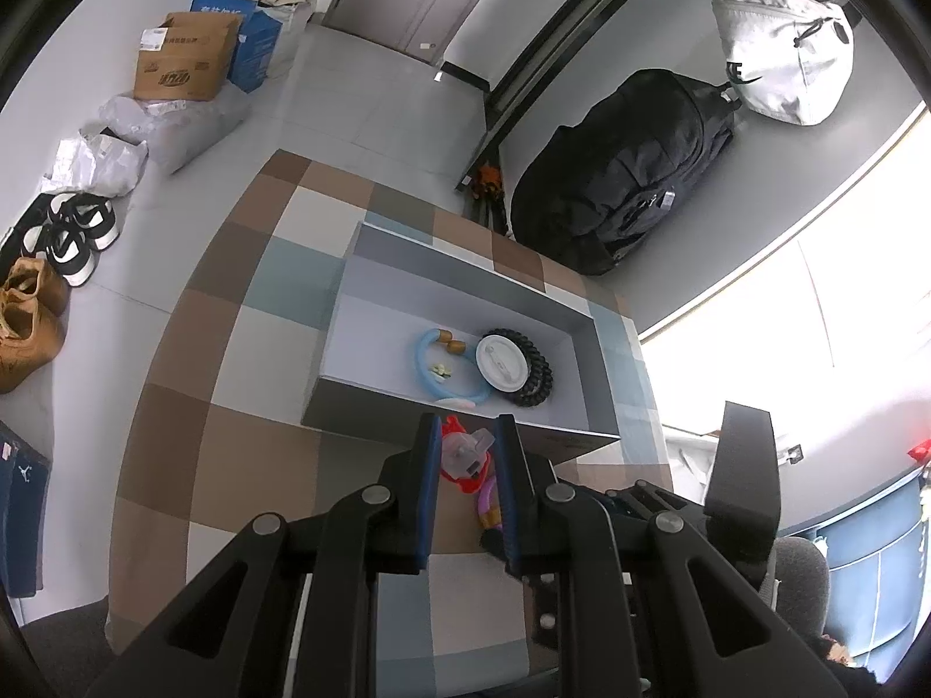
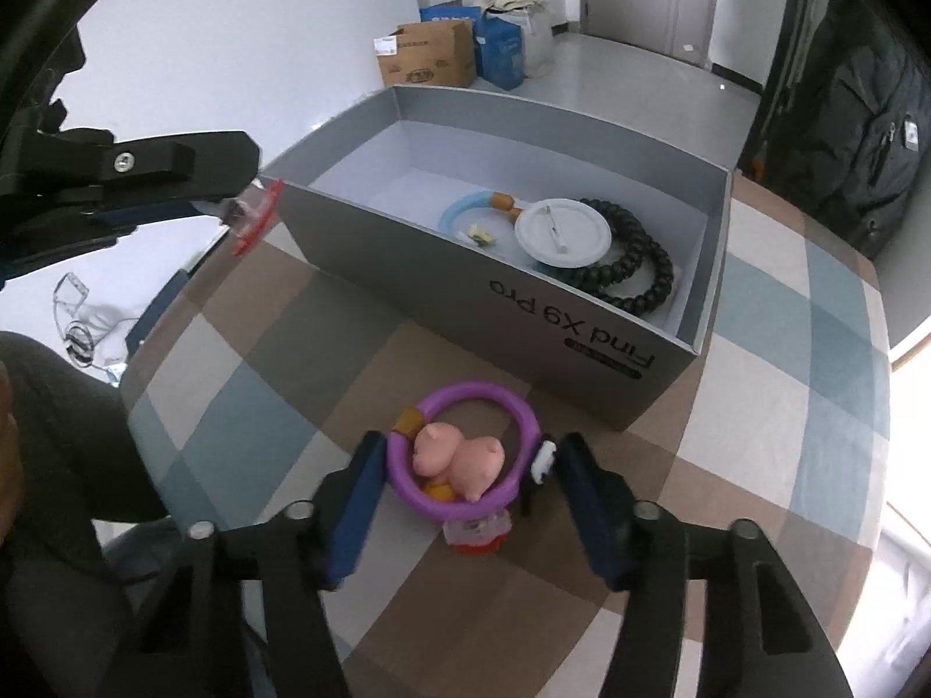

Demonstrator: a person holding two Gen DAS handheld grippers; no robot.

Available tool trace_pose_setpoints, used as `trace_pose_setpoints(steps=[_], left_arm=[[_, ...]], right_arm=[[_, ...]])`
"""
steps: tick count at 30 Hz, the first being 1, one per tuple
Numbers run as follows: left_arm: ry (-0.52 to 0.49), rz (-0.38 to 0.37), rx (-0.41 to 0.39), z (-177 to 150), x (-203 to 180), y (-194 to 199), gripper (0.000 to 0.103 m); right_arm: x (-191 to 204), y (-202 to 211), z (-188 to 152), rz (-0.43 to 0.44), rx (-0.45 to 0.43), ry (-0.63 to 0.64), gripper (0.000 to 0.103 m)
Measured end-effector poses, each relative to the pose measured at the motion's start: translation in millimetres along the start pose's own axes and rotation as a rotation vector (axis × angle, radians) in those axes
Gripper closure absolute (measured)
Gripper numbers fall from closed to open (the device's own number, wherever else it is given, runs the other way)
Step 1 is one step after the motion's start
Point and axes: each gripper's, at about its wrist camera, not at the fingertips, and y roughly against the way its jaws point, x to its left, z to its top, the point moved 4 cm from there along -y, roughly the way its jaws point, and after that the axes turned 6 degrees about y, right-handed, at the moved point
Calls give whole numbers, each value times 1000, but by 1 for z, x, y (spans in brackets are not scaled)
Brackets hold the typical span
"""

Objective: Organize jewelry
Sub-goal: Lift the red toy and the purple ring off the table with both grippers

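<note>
A grey box stands on the checked table. Inside lie a blue bangle, a white round badge and a black bead bracelet. My left gripper is shut on a clear and red trinket, held in the air by the box's near wall. My right gripper is open around a purple bangle with a pink pig charm, lying on the table in front of the box.
The table has a brown, blue and cream checked cloth. Cardboard boxes, bags and shoes are on the floor. A black backpack leans on the wall beyond the table.
</note>
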Motion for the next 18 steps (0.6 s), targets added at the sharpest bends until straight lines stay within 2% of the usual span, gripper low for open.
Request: trace_pose_setpoints(steps=[3, 18], left_arm=[[2, -1, -1, 0, 2, 1, 90], [7, 0, -8, 1, 3, 3, 90]], right_arm=[[0, 1, 1, 0, -2, -2, 49], [4, 29, 10, 63, -108, 2, 50]])
